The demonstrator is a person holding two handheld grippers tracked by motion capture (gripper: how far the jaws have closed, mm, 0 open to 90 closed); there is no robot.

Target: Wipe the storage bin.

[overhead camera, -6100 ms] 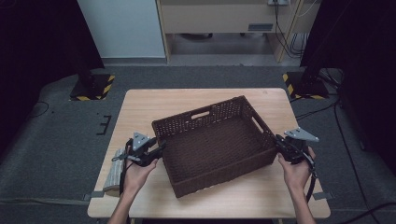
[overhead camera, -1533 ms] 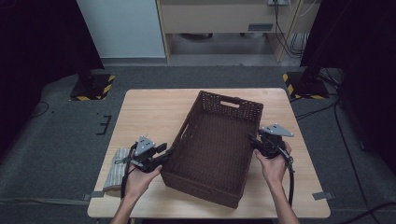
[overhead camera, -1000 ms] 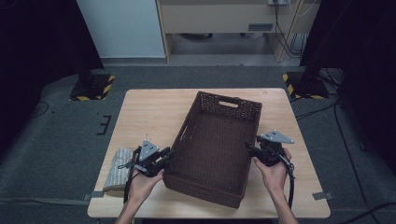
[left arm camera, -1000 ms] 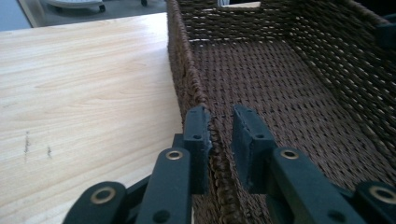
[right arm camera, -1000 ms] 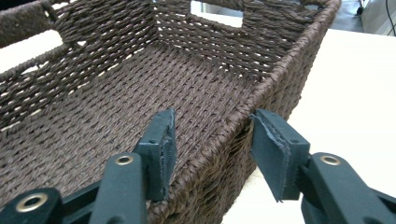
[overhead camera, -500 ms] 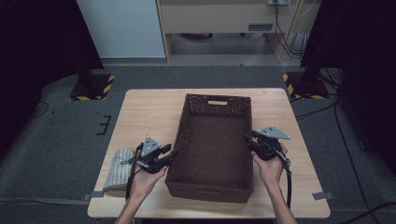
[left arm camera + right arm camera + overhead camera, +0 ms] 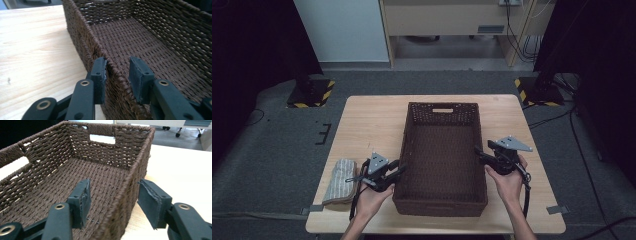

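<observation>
The brown woven basket sits in the middle of the wooden tabletop, with its long sides running from the bottom of the high view toward the top. It is empty inside. The left claw is at the basket's left wall, low in the frame, and the right claw is at the right wall, a bit higher up. In the left gripper view the left claw has its jaws apart, one on each side of the rim; the outer jaw looks like it touches the wall, and the inner jaw has a gap. In the right gripper view the right claw is spread wide over the other wall, and neither jaw touches it. So both claws stand over the rim but do not pinch it. It looks like the basket has been set straight and the step in hand is letting go of it, or getting ready to grab it. To move the basket, both claws would need to close on the walls together. To leave it, each should lift straight up off the rim. A folded striped cloth lies at the lower left, near the left hand.
</observation>
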